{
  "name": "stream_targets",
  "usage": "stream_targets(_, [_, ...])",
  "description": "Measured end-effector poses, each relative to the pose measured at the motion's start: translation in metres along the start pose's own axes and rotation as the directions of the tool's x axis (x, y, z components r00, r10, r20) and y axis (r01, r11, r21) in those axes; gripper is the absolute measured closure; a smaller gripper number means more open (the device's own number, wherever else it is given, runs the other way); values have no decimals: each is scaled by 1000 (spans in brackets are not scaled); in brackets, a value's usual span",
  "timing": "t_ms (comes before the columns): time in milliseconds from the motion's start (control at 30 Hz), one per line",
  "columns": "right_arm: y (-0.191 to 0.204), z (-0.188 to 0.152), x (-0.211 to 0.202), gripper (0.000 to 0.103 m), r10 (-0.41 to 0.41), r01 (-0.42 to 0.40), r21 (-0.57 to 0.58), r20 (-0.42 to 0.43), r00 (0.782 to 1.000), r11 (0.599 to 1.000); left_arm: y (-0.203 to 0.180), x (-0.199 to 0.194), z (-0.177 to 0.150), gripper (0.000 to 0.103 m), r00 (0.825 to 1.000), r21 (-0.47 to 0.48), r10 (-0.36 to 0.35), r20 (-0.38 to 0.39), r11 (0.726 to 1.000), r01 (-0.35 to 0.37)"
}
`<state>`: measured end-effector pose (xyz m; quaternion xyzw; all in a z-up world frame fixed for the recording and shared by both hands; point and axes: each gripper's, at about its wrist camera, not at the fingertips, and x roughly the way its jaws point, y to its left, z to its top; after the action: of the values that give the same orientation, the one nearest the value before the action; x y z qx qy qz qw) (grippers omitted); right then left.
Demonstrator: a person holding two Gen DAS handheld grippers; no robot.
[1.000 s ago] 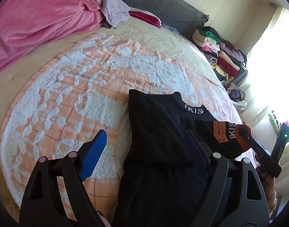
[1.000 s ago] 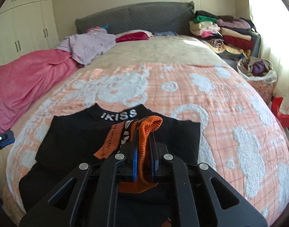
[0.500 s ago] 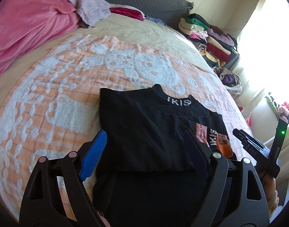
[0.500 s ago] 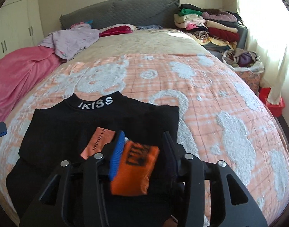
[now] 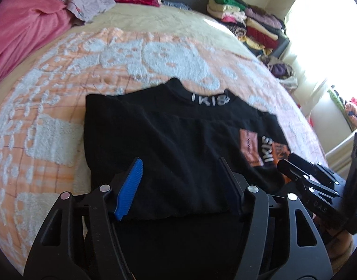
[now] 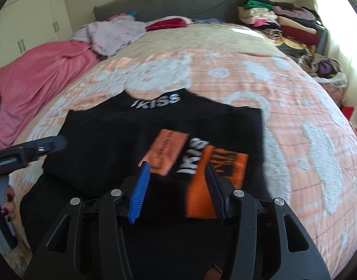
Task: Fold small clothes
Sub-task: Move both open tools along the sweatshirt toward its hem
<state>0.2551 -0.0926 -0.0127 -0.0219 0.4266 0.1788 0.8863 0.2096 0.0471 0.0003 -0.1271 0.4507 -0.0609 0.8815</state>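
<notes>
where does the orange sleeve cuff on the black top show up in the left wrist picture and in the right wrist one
Left wrist view: the orange sleeve cuff is at right of centre, just beyond the right gripper.
Right wrist view: the cuff is low, right of centre, lying on the black top.
Shared landmark: the white lettering on the collar.

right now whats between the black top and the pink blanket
Only bare orange-and-white bedspread lies between the black top and the pink blanket; nothing sits on that stretch. Both wrist views show it.
</notes>
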Motion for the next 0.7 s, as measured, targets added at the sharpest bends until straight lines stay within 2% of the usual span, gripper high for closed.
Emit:
stream_targets(133, [9, -5, 12, 48, 4, -5, -28, -39, 999, 1000, 6, 16, -7, 48, 998, 2, 21, -55, 1000, -21])
stream_targets(267, [4, -15, 27, 48, -75, 71, -40, -103, 992, 997, 10, 20, -14, 48, 998, 2, 19, -65, 1000, -19])
stream_targets(533, [-3, -19, 19, 46, -58, 59, 3, -84, 995, 998, 7, 18, -16, 48, 997, 18, 24, -68, 1000, -23])
stream_targets(700, [-4, -21, 0, 38, -22, 24, 47, -52, 998, 999, 8, 11, -17, 48, 998, 14, 16, -59, 1000, -15])
